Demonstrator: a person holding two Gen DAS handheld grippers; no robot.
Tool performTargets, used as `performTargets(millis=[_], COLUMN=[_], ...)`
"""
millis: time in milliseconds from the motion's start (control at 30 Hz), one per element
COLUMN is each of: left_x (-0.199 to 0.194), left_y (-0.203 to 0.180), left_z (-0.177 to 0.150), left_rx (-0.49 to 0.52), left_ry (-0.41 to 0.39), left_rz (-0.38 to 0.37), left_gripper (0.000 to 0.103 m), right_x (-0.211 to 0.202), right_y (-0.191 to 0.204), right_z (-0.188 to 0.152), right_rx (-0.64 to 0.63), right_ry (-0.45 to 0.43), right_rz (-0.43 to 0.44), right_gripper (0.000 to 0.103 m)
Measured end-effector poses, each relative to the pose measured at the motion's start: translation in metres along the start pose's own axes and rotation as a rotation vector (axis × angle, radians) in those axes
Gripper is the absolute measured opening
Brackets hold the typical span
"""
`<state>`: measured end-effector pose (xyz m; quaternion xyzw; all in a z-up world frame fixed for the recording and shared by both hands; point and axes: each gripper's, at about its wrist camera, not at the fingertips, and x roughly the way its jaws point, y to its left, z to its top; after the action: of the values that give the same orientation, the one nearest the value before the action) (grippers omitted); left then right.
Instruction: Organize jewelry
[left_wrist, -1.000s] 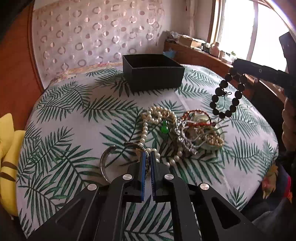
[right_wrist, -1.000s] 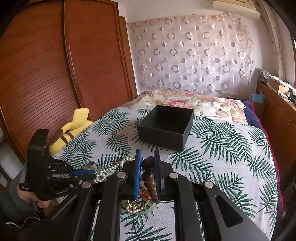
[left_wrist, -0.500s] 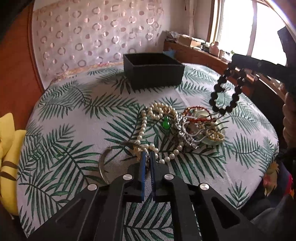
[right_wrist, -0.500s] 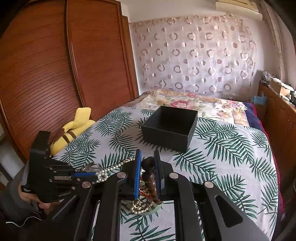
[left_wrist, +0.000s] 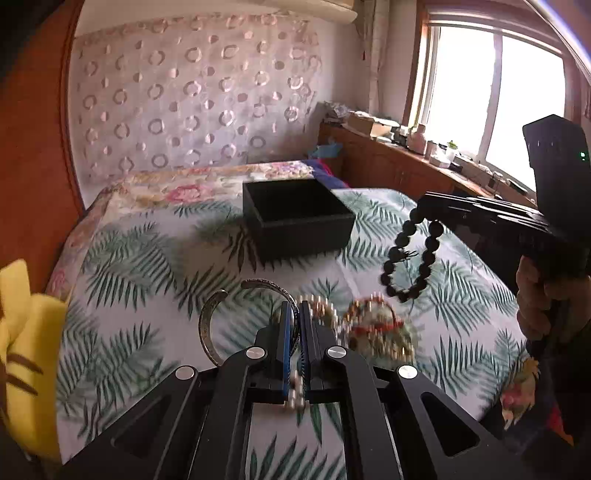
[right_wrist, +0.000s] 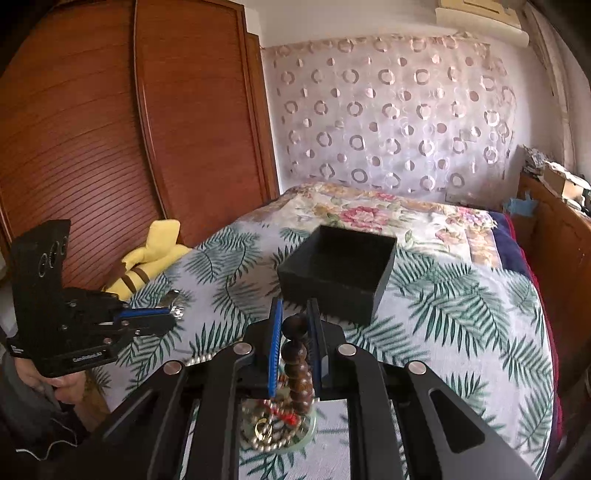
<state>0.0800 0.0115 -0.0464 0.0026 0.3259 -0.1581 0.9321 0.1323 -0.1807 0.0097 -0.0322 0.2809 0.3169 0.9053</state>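
Observation:
An open black box (left_wrist: 295, 218) stands on the palm-leaf bedspread; it also shows in the right wrist view (right_wrist: 338, 269). My left gripper (left_wrist: 294, 317) is shut on a silver open bangle (left_wrist: 208, 328) and holds it lifted above the bed, with a pearl strand (left_wrist: 297, 391) caught between the fingers. My right gripper (right_wrist: 294, 325) is shut on a dark wooden bead bracelet (right_wrist: 300, 373), which hangs in the air to the right of the box in the left wrist view (left_wrist: 410, 254). A pile of jewelry (left_wrist: 373, 328) on a small dish lies below.
A yellow plush toy (left_wrist: 22, 354) lies at the bed's left edge. A wooden wardrobe (right_wrist: 110, 129) stands to the left. A wooden sideboard (left_wrist: 406, 166) with clutter runs under the window on the right.
My left gripper has lifted the silver bangle off the bedspread, dragging the pearl strand with it. My right gripper has carried the bead bracelet closer to the black box.

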Motion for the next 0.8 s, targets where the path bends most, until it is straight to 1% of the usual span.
performTargets(millis=[133,267,433,600,800], left_x=[0.019,0.042,0.07,0.102,0.129], left_y=[-0.002,0.001,0.004,0.008,0.01], left_z=[0.024,0.051,0.082,0.1,0.105], left_rx=[0.021,0.013,0.015,-0.006,-0.009], left_ry=[-0.019,-0.027,-0.036,-0.011,0.019], left_rz=[0.001,-0.022,-0.035,-0.064,-0.074], left_gripper=[0.004,0.004,0.004,0.004,0.005], right_x=[0.007,0.015,0.033,0.056,0.084], right_y=[-0.009,-0.02,-0.038,-0.054,-0.062], right_z=[0.02,0.041,0.062,0.074,0.078], right_rx=[-0.004,-0.02,-0.026,-0.016,-0.007], right_ry=[-0.028,-0.052,-0.06,-0.048,-0.016], right_rz=[0.005,0.001,-0.008,0.01,0.033], right_gripper=[0.015,0.015,0.015,0.015,0.015])
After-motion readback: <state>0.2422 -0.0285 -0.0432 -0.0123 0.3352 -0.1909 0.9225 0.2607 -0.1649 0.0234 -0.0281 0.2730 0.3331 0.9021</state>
